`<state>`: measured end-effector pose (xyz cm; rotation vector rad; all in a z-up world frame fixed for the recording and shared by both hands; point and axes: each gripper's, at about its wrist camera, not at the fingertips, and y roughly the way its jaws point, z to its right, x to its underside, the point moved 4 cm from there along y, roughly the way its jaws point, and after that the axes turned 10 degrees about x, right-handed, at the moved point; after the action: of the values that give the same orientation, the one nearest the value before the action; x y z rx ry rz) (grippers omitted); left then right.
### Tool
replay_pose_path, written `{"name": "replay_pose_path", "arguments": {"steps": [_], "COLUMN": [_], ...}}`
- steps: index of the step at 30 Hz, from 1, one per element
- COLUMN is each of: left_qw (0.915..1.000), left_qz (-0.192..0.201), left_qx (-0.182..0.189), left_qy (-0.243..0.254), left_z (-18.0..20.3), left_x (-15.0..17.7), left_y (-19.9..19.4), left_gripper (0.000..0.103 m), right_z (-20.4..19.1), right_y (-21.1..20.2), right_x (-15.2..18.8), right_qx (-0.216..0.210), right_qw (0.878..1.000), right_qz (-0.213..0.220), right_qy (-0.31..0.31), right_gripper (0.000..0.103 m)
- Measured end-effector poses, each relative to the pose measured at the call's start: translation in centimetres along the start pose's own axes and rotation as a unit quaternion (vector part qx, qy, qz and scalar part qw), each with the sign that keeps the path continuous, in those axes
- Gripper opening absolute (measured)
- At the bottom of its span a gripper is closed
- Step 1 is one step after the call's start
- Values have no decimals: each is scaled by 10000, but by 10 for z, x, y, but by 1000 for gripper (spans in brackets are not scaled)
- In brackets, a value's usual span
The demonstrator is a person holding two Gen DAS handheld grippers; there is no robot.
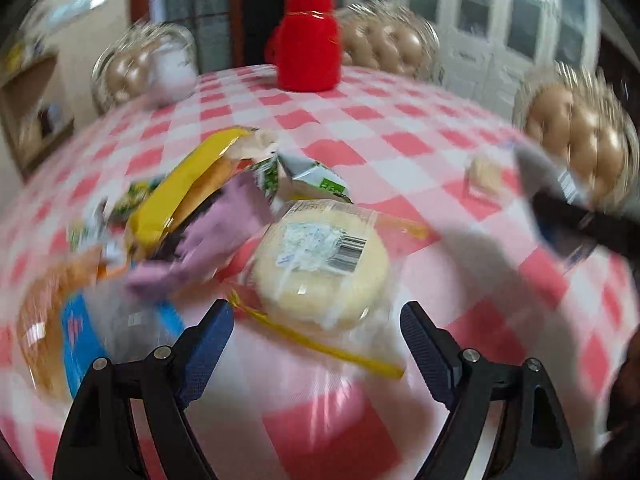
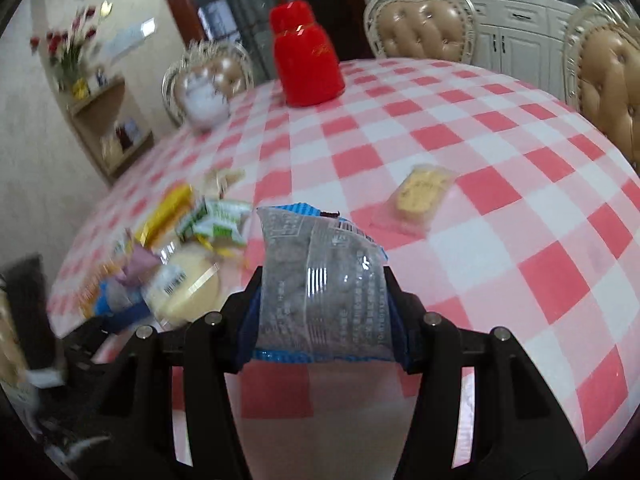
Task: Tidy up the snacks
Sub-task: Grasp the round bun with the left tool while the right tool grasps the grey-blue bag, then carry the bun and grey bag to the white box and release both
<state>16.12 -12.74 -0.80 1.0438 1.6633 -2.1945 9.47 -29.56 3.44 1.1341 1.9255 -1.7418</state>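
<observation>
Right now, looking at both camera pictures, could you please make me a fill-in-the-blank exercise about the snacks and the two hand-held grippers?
1. The right hand-held gripper is shut on a grey packet with ____ edges.
2. The left hand-held gripper is ____, just in front of the round cake.
3. The jar at the far side of the table is ____.

Missing words: blue; open; red

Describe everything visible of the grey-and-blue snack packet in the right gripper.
The snack packet is a small pillow pouch: a clear, glossy front over a dark grainy filling, small white print, blue crimped edges at top and bottom. It stands roughly upright, leaning slightly, lifted clear of the checked tablecloth. The right gripper is shut on it, one blue pad on each side. Nothing else touches it; the snack pile lies off to its left.
</observation>
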Motion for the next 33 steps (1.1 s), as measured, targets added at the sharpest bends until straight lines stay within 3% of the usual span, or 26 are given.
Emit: {"name": "replay_pose_path", "arguments": {"steps": [2,6,10,13,14,17,20,24,27,30,33], "left_qw": [9998,9993,9976,9976,9962,9899,9765,9785,9748,9704,9716], "left_qz": [-131,-311,-435,-318,-351,-501,-780,-803,-754,-771,-751], "left_qx": [-109,215,297,487,646,1029,1464,1191,910,1029,1129], "left_qy": [92,13,453,373,462,836,1380,1480,1892,2042,1939], "left_z": [-6,-13,-6,-3,3,23,49,54,59,61,55], "left_x": [-6,-24,-35,-35,-32,-16,5,9,8,9,12], "left_y": [9,23,41,41,37,26,11,-8,-23,-26,-19], "left_gripper": [86,87,88,78,72,71,74,77,80,84,84], "right_z": [6,7,-1,-6,-7,-1,15,39,51,55,54], "right_y": [-4,-5,-2,-1,0,6,8,3,-4,-10,-12], "right_x": [-3,-6,-3,-1,0,0,-2,-9,-14,-16,-18], "right_qx": [-56,-170,-243,-274,-273,-136,-30,-39,-106,-249,-288], "right_qw": [9998,9994,9994,9995,9995,9998,9993,9973,9953,9933,9931], "right_qz": [30,1,-75,-94,-101,-132,-149,-96,-2,40,67], "right_qy": [181,289,217,137,91,113,342,729,960,1128,1131], "right_gripper": [57,58,58,58,58,58,58,58,58,58,58]}}
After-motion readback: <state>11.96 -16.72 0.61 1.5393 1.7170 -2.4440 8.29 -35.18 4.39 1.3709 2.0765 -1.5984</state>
